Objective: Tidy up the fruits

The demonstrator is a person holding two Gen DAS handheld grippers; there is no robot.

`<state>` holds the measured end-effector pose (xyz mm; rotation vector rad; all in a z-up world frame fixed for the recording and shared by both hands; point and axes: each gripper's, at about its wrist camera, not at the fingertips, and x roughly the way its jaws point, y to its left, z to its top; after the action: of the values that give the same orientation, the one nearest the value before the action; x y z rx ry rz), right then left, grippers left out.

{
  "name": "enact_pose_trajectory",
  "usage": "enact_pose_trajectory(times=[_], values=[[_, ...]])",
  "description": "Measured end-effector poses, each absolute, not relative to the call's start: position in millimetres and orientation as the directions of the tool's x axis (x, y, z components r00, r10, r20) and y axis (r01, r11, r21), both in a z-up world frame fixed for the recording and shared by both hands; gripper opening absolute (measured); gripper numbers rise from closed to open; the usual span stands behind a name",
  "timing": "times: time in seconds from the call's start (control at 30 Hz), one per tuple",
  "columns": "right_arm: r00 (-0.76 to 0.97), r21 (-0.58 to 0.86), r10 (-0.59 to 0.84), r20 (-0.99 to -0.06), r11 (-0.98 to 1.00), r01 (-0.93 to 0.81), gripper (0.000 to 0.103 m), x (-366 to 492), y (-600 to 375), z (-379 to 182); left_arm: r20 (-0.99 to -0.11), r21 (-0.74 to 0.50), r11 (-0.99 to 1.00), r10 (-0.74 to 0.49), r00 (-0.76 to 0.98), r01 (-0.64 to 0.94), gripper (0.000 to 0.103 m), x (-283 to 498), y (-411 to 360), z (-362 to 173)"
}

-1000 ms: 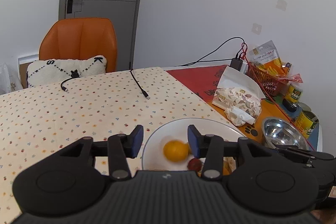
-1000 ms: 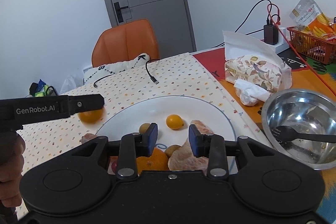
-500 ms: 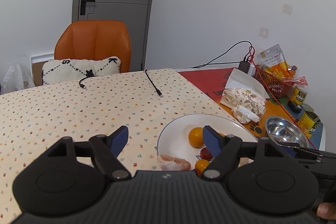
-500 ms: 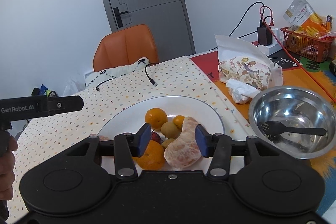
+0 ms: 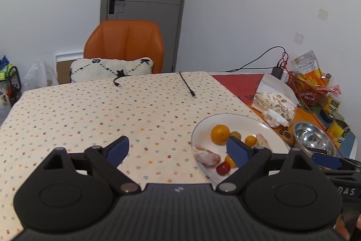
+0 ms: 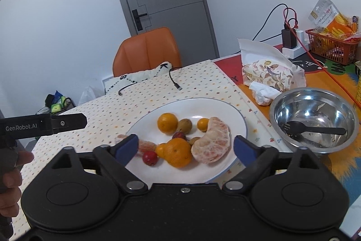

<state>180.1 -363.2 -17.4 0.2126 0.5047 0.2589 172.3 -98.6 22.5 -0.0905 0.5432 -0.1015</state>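
Both grippers have backed off from the white plate (image 6: pixel 239 115) since a second ago, and more fruit shows on it now: back then the left one had its fingers close around an orange, and the right one sat low over the pile. So the left gripper (image 5: pixel 178 148) has its jaws opening, already spread wide with nothing between them but dotted tablecloth (image 5: pixel 90 110) and the plate's left rim. Same for the right gripper (image 6: pixel 186 146): jaws opening, wide apart, nothing pinched, though the fruit pile sits just beyond the gap. All the fruit I can see is on the plate: a round orange (image 6: pixel 167 123) toward the far side, a bigger orange (image 6: pixel 178 152) near the front, a peeled citrus half (image 6: pixel 212 143) just right of it, a small red fruit (image 6: pixel 149 157) at front left, a peeled segment (image 6: pixel 146 146) by the left rim, plus a few small brownish and yellow ones in the middle. What matters next, I'd guess: the plate is dead ahead of the right gripper but off to the right of the left one, so the right hand is better lined up. The peeled half curves with its long axis running near-to-far, so jaws spread left-right would span its short side. The steel bowl (image 6: pixel 315 121) with a black spoon sits right of the plate.
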Motion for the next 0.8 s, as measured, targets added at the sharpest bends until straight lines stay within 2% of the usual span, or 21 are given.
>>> enact_pose_trajectory(times=[0.1, 0.43, 0.8], values=[[0.844, 0.26, 0.301, -0.444, 0.945, -0.2, 0.103, 173.9, -360.5, -14.7, -0.508, -0.119, 0.992, -0.106, 0.855, 0.052, 0.093, 162.6, -91.9, 24.9], [0.845, 0.239, 0.288, -0.451, 0.951, -0.197, 0.103, 148.4, -352.2, -3.8, -0.489, -0.12, 0.992, -0.092, 0.867, 0.038, 0.103, 123.6, -74.3, 35.6], [0.85, 0.23, 0.311, -0.426, 0.946, -0.23, 0.103, 110.6, -343.1, 12.6, -0.455, -0.11, 0.993, -0.082, 0.887, 0.035, 0.103, 71.2, -57.8, 44.5]])
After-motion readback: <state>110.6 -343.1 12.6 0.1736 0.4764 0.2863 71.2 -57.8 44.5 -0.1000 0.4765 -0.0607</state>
